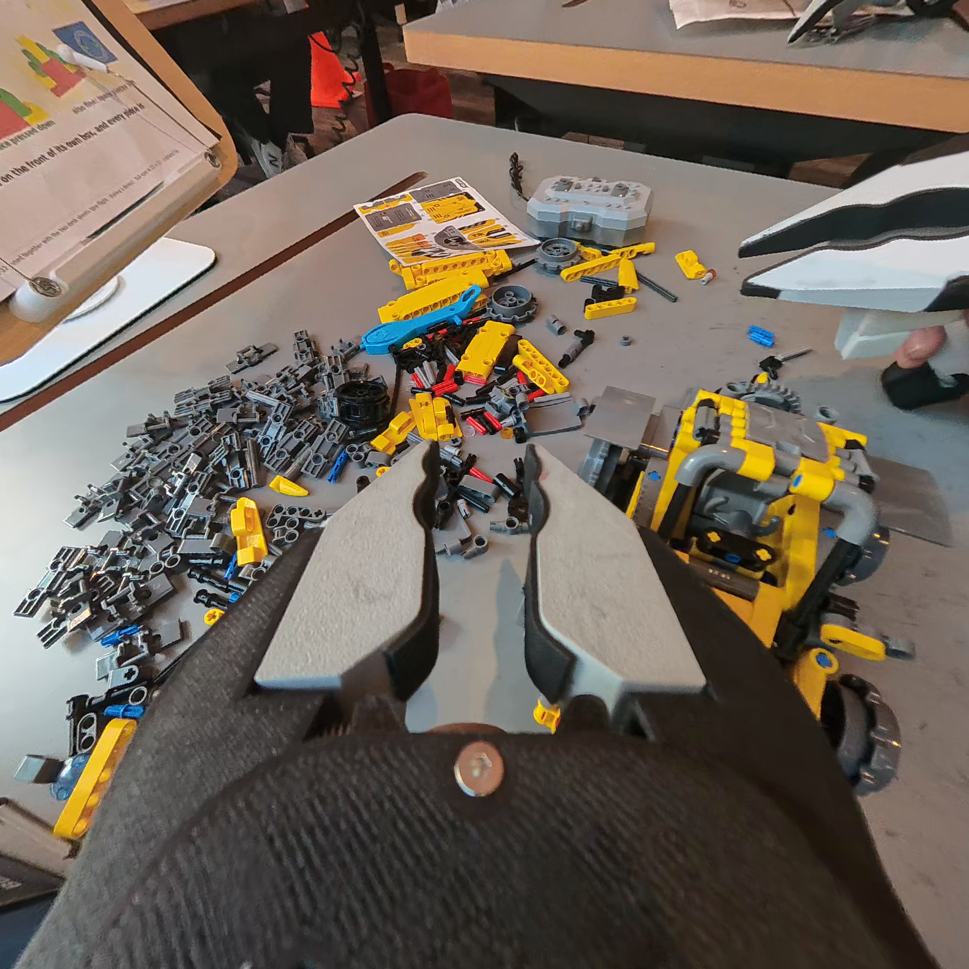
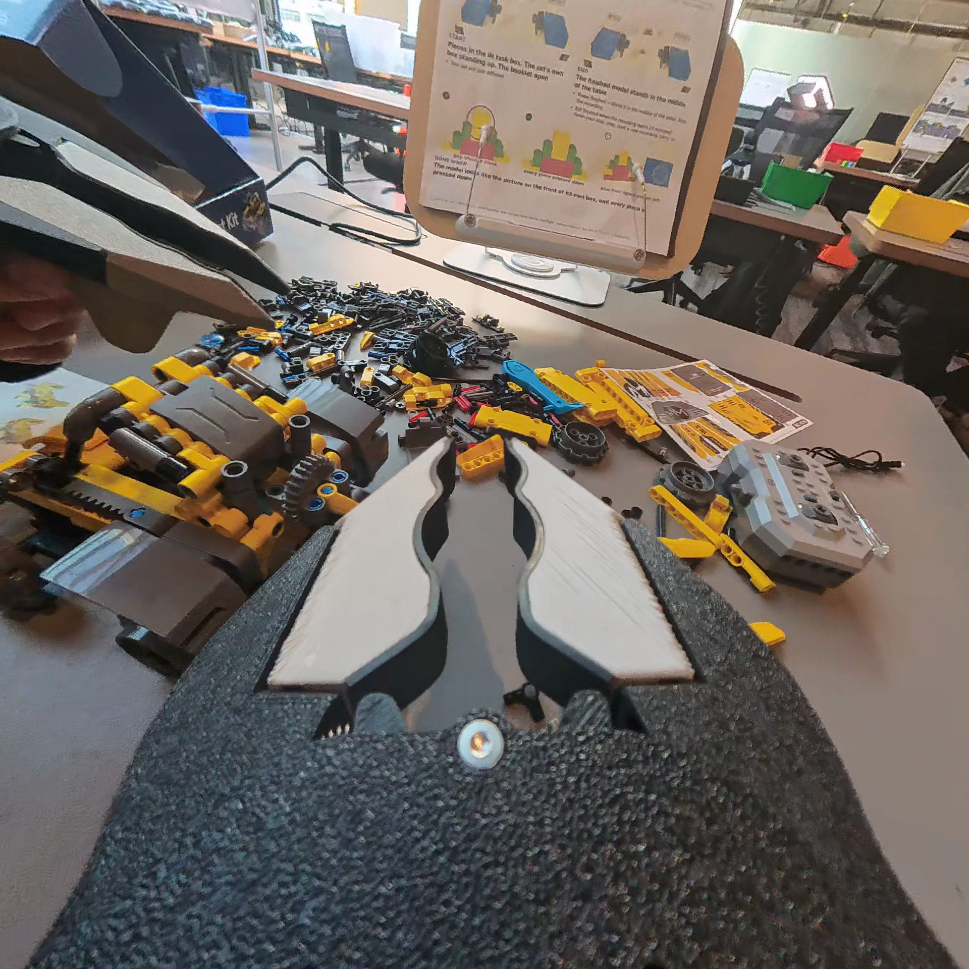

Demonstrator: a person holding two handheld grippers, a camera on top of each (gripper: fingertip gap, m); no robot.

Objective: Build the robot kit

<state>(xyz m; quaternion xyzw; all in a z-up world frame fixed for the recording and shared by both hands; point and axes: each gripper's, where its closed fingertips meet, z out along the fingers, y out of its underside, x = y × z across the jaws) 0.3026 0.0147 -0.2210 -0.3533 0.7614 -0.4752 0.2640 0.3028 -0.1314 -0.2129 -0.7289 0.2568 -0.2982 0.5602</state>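
Observation:
My left gripper (image 1: 480, 451) is open and empty, low over a scatter of small black, grey and red pins (image 1: 472, 493). A part-built yellow and grey vehicle model (image 1: 744, 487) stands just to its right; it also shows in the right wrist view (image 2: 199, 445). My right gripper (image 2: 480, 443) is open and empty above the grey table (image 2: 786, 708), its tips near a small yellow piece (image 2: 480, 457). In the left wrist view the right gripper (image 1: 742, 270) hangs at the upper right. In the right wrist view the left gripper (image 2: 283, 307) reaches in over the model.
A pile of dark grey pieces (image 1: 183, 498) lies left. Yellow beams, a blue tool (image 1: 414, 325), a black wheel (image 1: 362, 404), a sticker sheet (image 1: 445, 220) and a grey battery box (image 1: 590, 210) lie beyond. An instruction stand (image 2: 566, 120) stands behind, a dark box (image 2: 157, 131) at left. The grippers' ends are close to 15 cm from one another. My right gripper's tips are some 11 cm from the small yellow piece (image 2: 480, 457). My left wrist view (image 1: 552, 370) looks at it from another angle.

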